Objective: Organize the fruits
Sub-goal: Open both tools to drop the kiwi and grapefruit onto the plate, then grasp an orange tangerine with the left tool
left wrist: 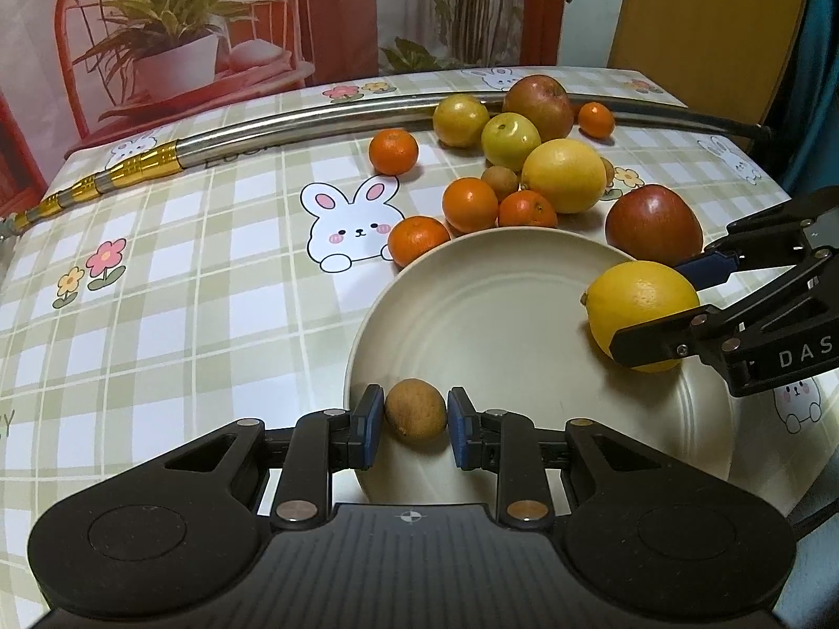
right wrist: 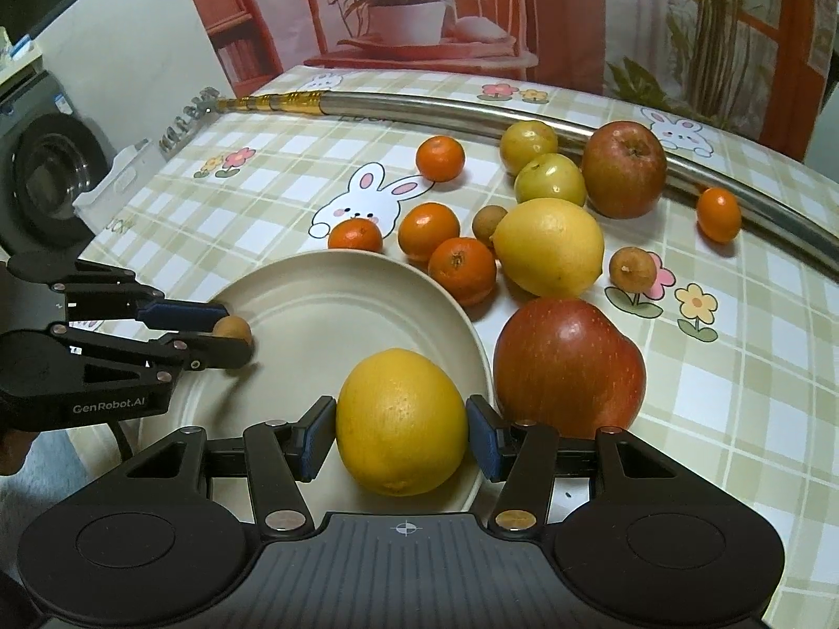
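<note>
- Fruits: only two were over the plate (left wrist: 419, 283) at this point; everything else sat on the tablecloth (left wrist: 210, 272) beyond the plate's far rim.
- My left gripper (left wrist: 415, 422) had its pads on both sides of a small brown longan (left wrist: 415, 409), right at the plate's near-left rim. Pads looked touching or nearly so; I read it as clamped, couldn't tell if the fruit was already resting on the plate.
- My right gripper (right wrist: 401, 432) was clamped on a lemon (right wrist: 401, 419), inside the plate by its right rim. Lifted or set down: couldn't tell.
- Left outside the plate: second lemon (right wrist: 548, 254), red apple (right wrist: 569, 364) just beside the plate's right rim, another apple (right wrist: 624, 167) far from the plate against the metal tube (right wrist: 472, 115), two yellow-green fruits (right wrist: 549, 178), five mandarins (right wrist: 461, 267), two more longans (right wrist: 632, 267).
- Three mandarins were near or touching the plate's far rim; the rest were further off.
- Judgement: early stage, roughly two of fifteen-odd pieces handled, neither clearly released.
- Remaining: release both, then fetch the loose pile.
</note>
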Available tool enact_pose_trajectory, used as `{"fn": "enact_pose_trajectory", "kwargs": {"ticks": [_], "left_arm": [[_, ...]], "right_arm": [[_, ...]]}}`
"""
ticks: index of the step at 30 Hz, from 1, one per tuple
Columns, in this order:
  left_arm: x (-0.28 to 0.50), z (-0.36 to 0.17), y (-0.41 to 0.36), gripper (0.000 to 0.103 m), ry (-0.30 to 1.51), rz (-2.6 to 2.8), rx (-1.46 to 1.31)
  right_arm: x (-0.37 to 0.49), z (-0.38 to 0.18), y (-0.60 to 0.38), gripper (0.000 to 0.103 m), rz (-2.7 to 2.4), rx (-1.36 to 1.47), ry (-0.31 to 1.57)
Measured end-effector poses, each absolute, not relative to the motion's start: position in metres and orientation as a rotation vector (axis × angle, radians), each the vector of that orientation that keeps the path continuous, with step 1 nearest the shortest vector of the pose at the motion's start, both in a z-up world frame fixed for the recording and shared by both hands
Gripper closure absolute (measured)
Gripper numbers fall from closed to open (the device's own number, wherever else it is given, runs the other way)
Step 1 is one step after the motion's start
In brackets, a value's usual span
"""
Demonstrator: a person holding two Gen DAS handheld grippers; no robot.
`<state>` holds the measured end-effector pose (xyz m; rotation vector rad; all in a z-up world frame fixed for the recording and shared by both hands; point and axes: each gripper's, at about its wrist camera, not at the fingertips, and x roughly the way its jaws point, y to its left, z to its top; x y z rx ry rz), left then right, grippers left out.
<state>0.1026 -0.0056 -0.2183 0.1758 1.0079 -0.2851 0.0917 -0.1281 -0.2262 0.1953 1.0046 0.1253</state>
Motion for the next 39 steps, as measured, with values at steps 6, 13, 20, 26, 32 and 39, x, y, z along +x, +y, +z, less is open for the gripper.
{"fn": "enact_pose_trajectory", "kwargs": {"ticks": [6, 13, 20, 26, 32, 39], "left_arm": [[0.101, -0.218, -0.004, 0.074, 1.015, -0.285, 0.167], [0.103, -0.216, -0.003, 0.074, 1.020, -0.281, 0.144], [0.099, -0.193, 0.008, 0.058, 0.932, -0.274, 0.092], [0.100, -0.156, 0.035, 0.037, 0.778, -0.176, -0.031], [0.109, -0.138, 0.049, 0.034, 0.691, -0.094, -0.007], [0.131, -0.127, 0.054, 0.013, 0.712, -0.070, 0.007]], "right_arm": [[0.092, -0.225, -0.126, 0.053, 0.119, 0.184, 1.014], [0.091, -0.220, -0.128, 0.052, 0.108, 0.186, 1.001], [0.085, -0.198, -0.144, 0.049, 0.088, 0.225, 0.887], [0.076, -0.169, -0.170, 0.050, -0.042, 0.213, 0.735], [0.068, -0.155, -0.189, 0.050, -0.154, 0.177, 0.624], [0.065, -0.155, -0.213, 0.050, -0.239, 0.217, 0.547]]}}
